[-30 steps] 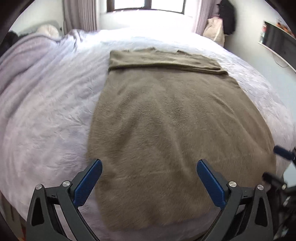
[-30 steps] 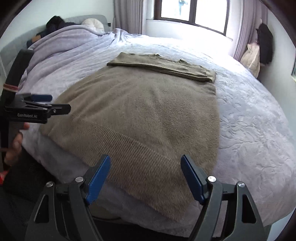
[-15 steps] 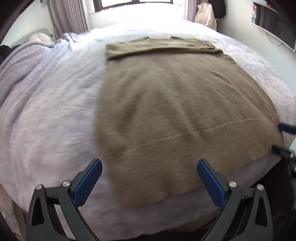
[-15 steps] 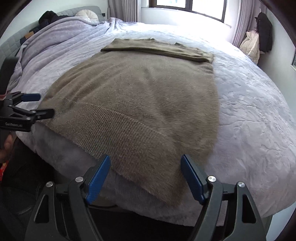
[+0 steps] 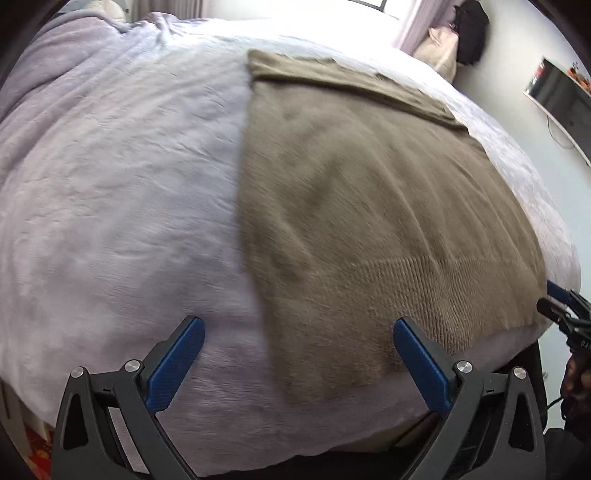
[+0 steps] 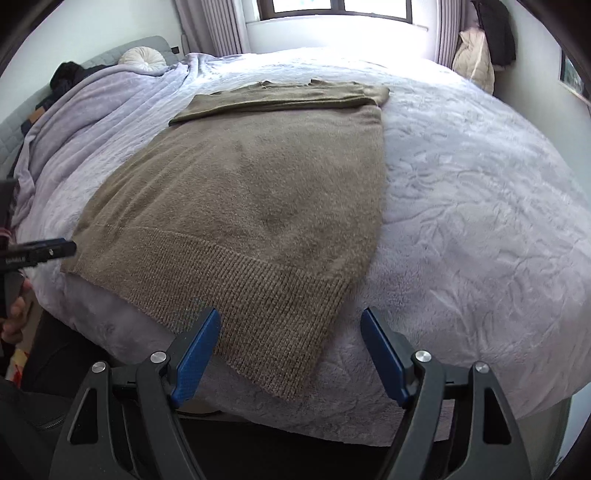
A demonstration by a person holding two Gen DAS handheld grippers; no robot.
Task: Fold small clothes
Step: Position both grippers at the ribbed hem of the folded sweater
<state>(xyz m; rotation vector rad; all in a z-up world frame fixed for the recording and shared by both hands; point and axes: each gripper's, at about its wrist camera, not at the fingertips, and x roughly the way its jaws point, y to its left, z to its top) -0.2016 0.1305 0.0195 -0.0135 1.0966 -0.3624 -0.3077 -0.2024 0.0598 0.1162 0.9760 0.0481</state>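
Note:
A brown knitted sweater [image 5: 369, 206] [image 6: 251, 206] lies flat on the lilac bedspread, its ribbed hem at the near edge and its sleeves folded across the far end. My left gripper [image 5: 298, 332] hangs open over the hem's near left corner, nothing between its blue pads. My right gripper [image 6: 291, 325] is open too, above the hem's near right corner; the knit lies below the jaws, untouched. Each gripper shows at the other view's edge: the right one [image 5: 565, 310] and the left one [image 6: 40, 251].
The bed [image 6: 480, 206] fills both views, with a rumpled lilac blanket [image 6: 74, 122] and a round cushion [image 6: 142, 59] at the headboard. A window [image 6: 332, 7] is behind, bags and a dark coat [image 6: 495, 33] stand at the right wall. A hand [image 6: 14, 317] grips the left tool.
Both grippers have slid toward the hem's outer corners and dropped a little. The left view swung left, showing more bare bedspread. Jaws stayed wide.

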